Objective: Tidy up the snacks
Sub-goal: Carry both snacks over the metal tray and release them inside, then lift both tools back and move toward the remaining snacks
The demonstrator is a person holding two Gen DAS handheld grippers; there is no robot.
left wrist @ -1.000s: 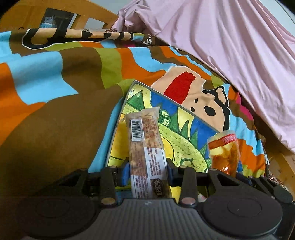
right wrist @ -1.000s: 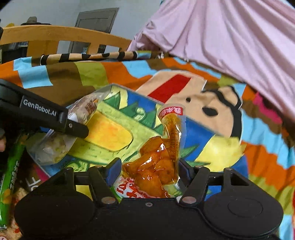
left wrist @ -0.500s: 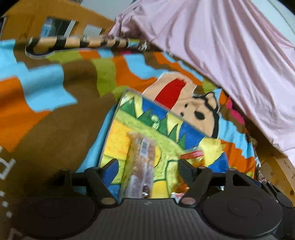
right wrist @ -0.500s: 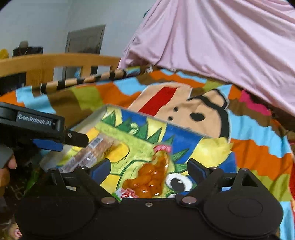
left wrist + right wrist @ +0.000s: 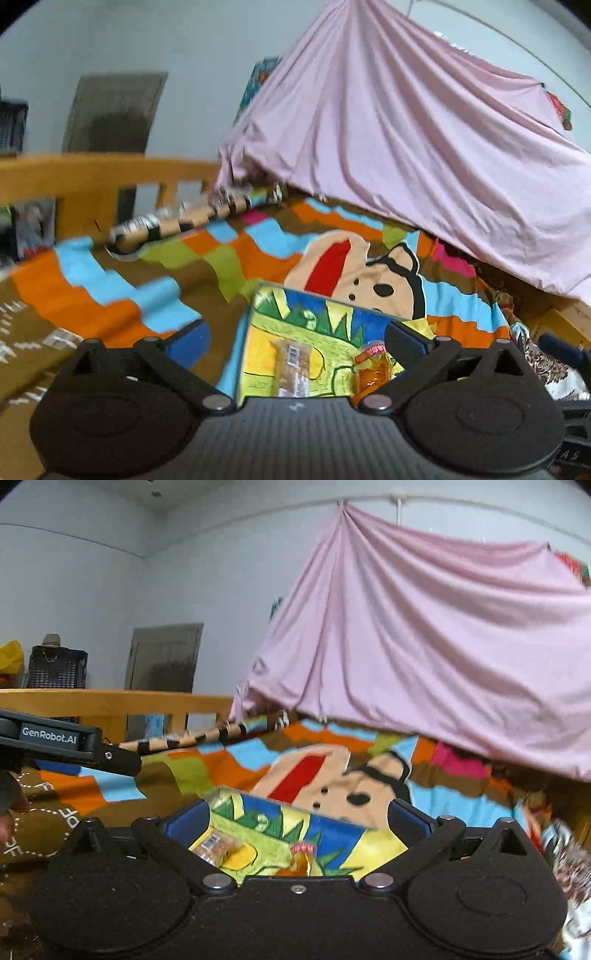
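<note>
A flat box [image 5: 266,325] printed with a cartoon landscape lies on the bed. On it rest a long brown snack bar in a clear wrapper [image 5: 291,373] and an orange snack pouch with a red top [image 5: 373,369]. My left gripper [image 5: 297,341] hovers above and behind them, its jaws opening wide, with nothing touching the pads. My right gripper [image 5: 297,819] is likewise raised over the box [image 5: 332,834], its jaws opening; the bar [image 5: 218,845] and the pouch [image 5: 301,860] lie below it, untouched. One finger [image 5: 118,762] of the left gripper shows at the left of the right wrist view.
A bright cartoon blanket [image 5: 122,302] covers the bed. A pink sheet [image 5: 424,166] hangs at the back right. A wooden bed rail [image 5: 110,701] and a striped roll [image 5: 192,738] run along the far side. A person's hand [image 5: 7,812] shows at the left edge.
Both grippers let go of their snacks, opened wide and lifted up and back. The bar and the pouch now lie on the box.
</note>
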